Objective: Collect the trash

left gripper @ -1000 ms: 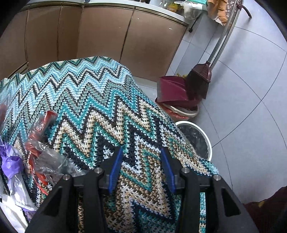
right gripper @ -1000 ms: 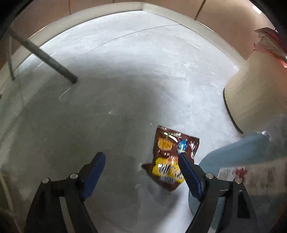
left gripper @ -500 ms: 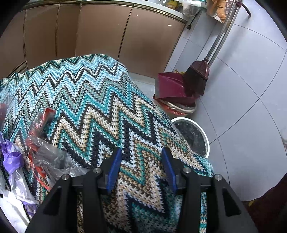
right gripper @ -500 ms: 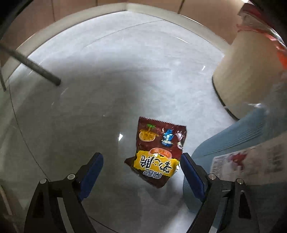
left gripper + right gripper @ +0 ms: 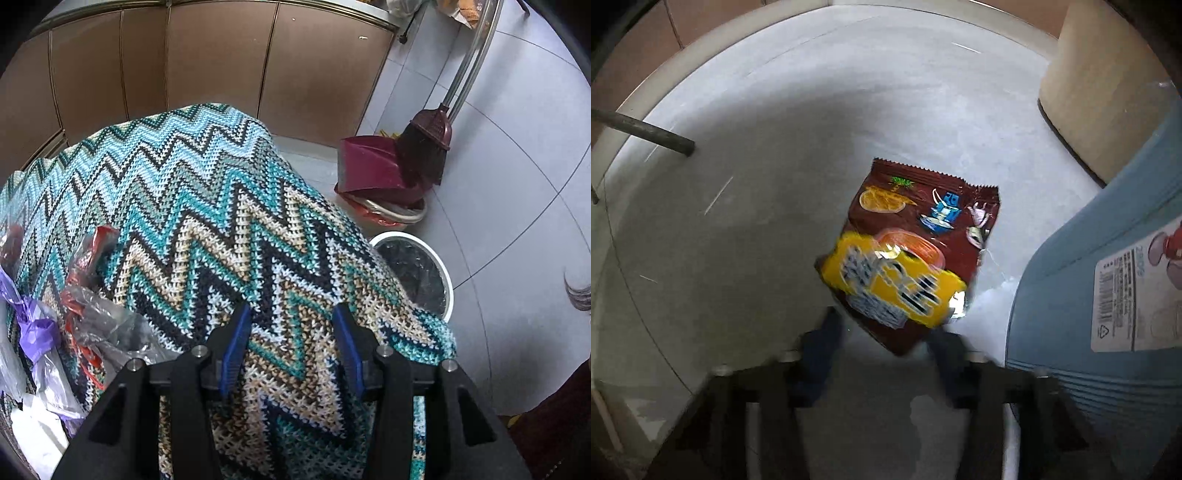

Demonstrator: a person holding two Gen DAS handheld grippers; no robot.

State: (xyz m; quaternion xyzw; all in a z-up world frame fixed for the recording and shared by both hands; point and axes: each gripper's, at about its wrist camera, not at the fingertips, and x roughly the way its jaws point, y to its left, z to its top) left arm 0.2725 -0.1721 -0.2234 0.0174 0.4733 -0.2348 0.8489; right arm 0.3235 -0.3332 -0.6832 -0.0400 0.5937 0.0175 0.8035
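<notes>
Snack wrapper [image 5: 908,254]: glossy brown foil, yellow panel with blurred lettering, serrated top edge. It lies flat on the pale grey floor [image 5: 757,240], lower corner reaching between the fingers of the right gripper [image 5: 882,354]. Jaws are closing on it; motion blur hides whether the pads touch yet. Floor smooth, faintly scuffed, edged by a light skirting and brown cabinet fronts. A ribbed blue plastic container [image 5: 1089,295] with a printed label sits just right of the wrapper; a cream cylindrical bin [image 5: 1100,92] beyond it; a dark metal leg [image 5: 646,133] at left.

Left gripper [image 5: 291,350]: jaws partly apart, hovering over a zigzag knit cloth [image 5: 192,206] in teal, cream and navy; contact cannot be told. Crumpled clear, red and purple plastic bags [image 5: 74,317] lie at its left. Behind: maroon dustpan [image 5: 373,166] and broom [image 5: 428,147], white-rimmed basket [image 5: 417,273] with a black liner, grey tiled floor, brown cabinets [image 5: 221,62].
</notes>
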